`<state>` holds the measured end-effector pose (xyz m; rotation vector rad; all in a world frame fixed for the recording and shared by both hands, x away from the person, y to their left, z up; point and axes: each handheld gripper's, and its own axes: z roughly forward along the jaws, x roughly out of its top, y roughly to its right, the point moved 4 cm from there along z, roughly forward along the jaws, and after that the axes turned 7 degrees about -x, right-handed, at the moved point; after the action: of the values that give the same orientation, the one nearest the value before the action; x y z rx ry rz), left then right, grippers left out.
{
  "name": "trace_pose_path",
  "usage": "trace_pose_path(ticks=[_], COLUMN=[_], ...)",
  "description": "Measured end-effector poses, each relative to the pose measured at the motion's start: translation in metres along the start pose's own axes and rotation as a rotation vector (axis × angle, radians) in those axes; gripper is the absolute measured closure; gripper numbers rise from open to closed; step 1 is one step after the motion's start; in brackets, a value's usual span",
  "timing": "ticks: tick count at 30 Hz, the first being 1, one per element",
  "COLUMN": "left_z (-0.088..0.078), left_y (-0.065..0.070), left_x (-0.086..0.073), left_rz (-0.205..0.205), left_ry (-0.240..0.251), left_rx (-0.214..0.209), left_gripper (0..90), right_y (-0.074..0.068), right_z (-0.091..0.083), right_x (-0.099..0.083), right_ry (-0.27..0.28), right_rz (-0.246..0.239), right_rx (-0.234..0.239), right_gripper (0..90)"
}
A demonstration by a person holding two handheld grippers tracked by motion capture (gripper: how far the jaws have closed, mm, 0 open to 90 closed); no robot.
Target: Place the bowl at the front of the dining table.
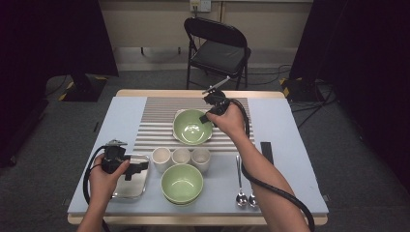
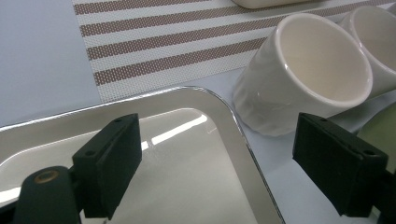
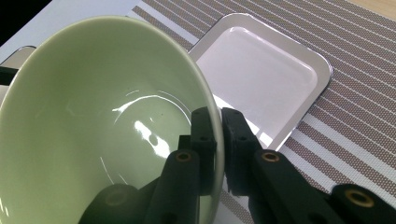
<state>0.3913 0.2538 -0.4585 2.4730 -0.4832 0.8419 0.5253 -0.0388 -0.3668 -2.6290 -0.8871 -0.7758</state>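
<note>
Over the striped mat, right claw [image 1: 207,117] pinching green bowl [image 1: 192,126] rim, forearm outstretched, bowl tilted.

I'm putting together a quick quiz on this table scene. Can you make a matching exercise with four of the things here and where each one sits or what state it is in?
Things:
1. far green bowl
2. left claw
3. two spoons
4. three white cups

Places or states:
A. lying side by side near the table's front edge, on the right
B. rim clamped by the right claw, above a shiny tray
C. standing in a row between the two green bowls
D. jaws open, above the near tray's rim

Pairs: 1-B, 2-D, 3-A, 4-C
</note>
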Motion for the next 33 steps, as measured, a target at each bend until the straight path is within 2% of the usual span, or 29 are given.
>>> trace_pose_path(ticks=[11,33], left_z=[0.000,0.000], left_y=[0.001,0.003], left_x=[0.000,0.000], left_rz=[0.006,0.017], left_ry=[-0.004,-0.008], left_rx=[0.000,0.001], left_gripper=[15.5,15.5], right_y=[0.004,0.014], right_z=[0.005,0.017], right_x=[0.004,0.006], right_ry=[0.002,0.005], right_rz=[0.014,0.075], right_rx=[-0.013,-0.024], right_gripper=[84.3,84.3])
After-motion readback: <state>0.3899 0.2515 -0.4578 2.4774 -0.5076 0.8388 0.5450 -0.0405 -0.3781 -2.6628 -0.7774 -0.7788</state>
